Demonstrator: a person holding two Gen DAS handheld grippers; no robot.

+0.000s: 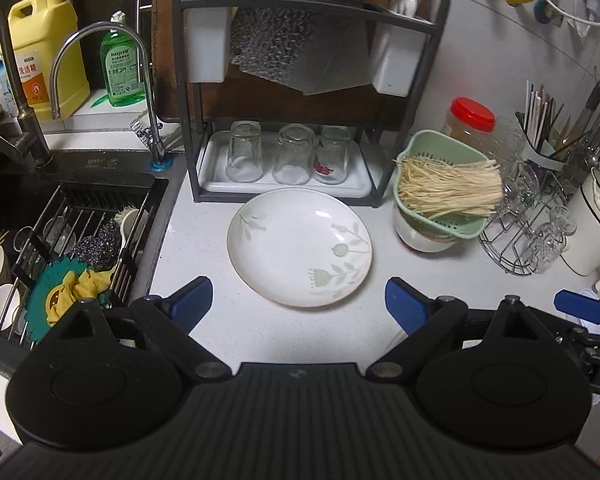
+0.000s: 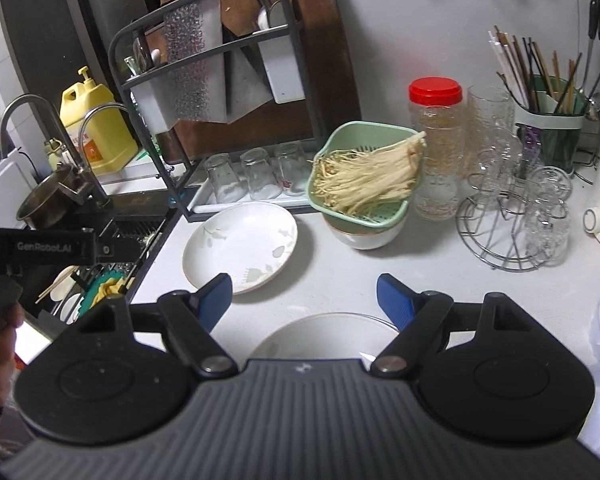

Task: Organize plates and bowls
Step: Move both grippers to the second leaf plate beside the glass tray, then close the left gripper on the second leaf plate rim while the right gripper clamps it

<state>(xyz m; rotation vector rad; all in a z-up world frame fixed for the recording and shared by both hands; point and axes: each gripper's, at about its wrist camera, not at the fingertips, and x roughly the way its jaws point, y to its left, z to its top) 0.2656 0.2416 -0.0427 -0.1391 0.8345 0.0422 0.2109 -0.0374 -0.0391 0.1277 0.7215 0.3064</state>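
**Both grippers open above the plates**

The left gripper point(image 1: 299, 298) holds its ribbed blue fingers point(image 1: 192, 302) wide apart and empty, just short of the near rim of the floral plate point(image 1: 300, 246). The right gripper point(image 2: 304, 298) is equally wide and empty above a second plate point(image 2: 320, 336), which is partly hidden by the gripper body. The floral plate is round, glazed, shallow, and lies flat on the speckled white table point(image 1: 300, 332). Bare table surrounds it. Beyond it stand a black metal rack point(image 1: 198, 152) with inverted glasses point(image 1: 292, 154) and a green perforated colander point(image 1: 432, 196) seated on a white bowl point(image 2: 364, 236).
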